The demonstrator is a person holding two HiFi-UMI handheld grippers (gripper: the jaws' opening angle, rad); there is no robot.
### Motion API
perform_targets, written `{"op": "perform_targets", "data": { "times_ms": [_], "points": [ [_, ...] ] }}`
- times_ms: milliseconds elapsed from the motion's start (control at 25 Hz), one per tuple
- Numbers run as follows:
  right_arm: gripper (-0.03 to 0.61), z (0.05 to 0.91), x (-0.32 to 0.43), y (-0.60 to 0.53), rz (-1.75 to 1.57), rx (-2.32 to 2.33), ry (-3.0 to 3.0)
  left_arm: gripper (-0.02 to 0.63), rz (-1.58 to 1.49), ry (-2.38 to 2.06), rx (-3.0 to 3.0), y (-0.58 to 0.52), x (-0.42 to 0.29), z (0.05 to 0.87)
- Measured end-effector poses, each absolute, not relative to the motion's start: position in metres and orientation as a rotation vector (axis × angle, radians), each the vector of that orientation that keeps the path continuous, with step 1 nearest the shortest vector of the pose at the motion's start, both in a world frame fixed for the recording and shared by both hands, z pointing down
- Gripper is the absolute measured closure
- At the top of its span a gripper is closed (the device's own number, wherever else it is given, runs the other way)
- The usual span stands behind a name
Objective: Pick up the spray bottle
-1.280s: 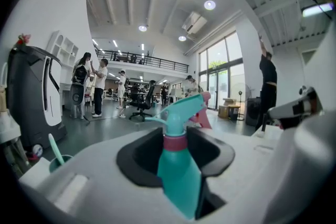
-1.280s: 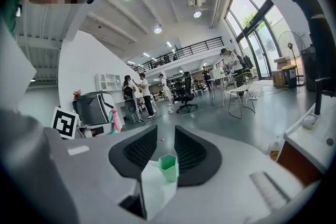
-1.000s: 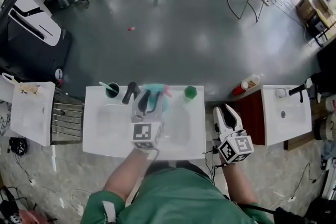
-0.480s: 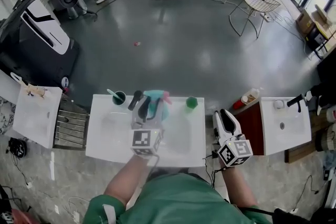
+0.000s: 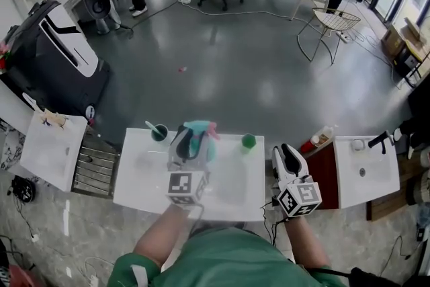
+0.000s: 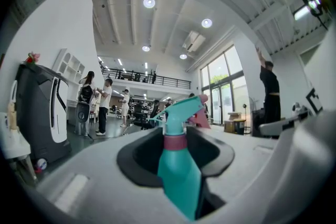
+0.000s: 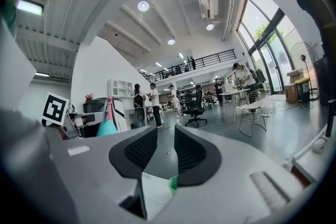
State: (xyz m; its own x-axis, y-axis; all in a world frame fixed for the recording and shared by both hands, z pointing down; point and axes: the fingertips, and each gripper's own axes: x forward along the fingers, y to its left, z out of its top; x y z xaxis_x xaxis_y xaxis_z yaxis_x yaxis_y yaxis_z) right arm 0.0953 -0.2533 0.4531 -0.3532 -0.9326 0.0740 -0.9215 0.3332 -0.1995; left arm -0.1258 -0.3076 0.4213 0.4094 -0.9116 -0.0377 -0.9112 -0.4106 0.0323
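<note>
The spray bottle [image 5: 201,134] is teal with a pink collar and trigger. My left gripper [image 5: 191,140] is shut on it and holds it upright above the back of the white table [image 5: 141,178]. In the left gripper view the bottle [image 6: 178,176] stands between the dark pads [image 6: 137,157], its nozzle pointing left. My right gripper [image 5: 288,156] hangs off the table's right edge. Its jaws [image 7: 161,147] stand slightly apart with nothing between them. From there the bottle [image 7: 107,126] shows small at the left.
A dark green cup [image 5: 160,133] with a stick in it and a small green object [image 5: 249,140] sit along the table's back edge. A red-capped bottle [image 5: 322,136] lies on the floor beside a white basin unit [image 5: 366,175]. A metal rack [image 5: 96,168] stands left.
Both grippers have risen, and the left one has carried the spray bottle up from the table. The head view now takes in more of the room beyond.
</note>
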Motion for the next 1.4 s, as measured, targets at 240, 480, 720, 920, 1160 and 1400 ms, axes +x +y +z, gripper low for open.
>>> {"op": "perform_targets", "data": {
  "times_ms": [240,480,720,920,1160,1400],
  "points": [
    [0.502,0.438,0.092,-0.253,-0.299,-1.726,2.505,0.477,-0.099,-1.706,2.649,-0.302,-0.129,0.404],
    [0.502,0.429,0.092,-0.249,-0.264,-1.721,2.511,0.477,-0.115,-1.718,2.643,-0.294,-0.132,0.398],
    [0.502,0.424,0.089,-0.246,-0.222,-1.727,2.514,0.477,-0.132,-1.725,2.656,-0.291,-0.135,0.391],
    [0.501,0.421,0.088,-0.241,-0.199,-1.725,2.520,0.477,-0.141,-1.724,2.656,-0.288,-0.136,0.388],
    [0.502,0.423,0.089,-0.242,-0.196,-1.738,2.511,0.477,-0.144,-1.720,2.652,-0.289,-0.138,0.393],
    [0.502,0.422,0.089,-0.244,-0.198,-1.744,2.507,0.477,-0.145,-1.716,2.655,-0.292,-0.138,0.393]
  ]
}}
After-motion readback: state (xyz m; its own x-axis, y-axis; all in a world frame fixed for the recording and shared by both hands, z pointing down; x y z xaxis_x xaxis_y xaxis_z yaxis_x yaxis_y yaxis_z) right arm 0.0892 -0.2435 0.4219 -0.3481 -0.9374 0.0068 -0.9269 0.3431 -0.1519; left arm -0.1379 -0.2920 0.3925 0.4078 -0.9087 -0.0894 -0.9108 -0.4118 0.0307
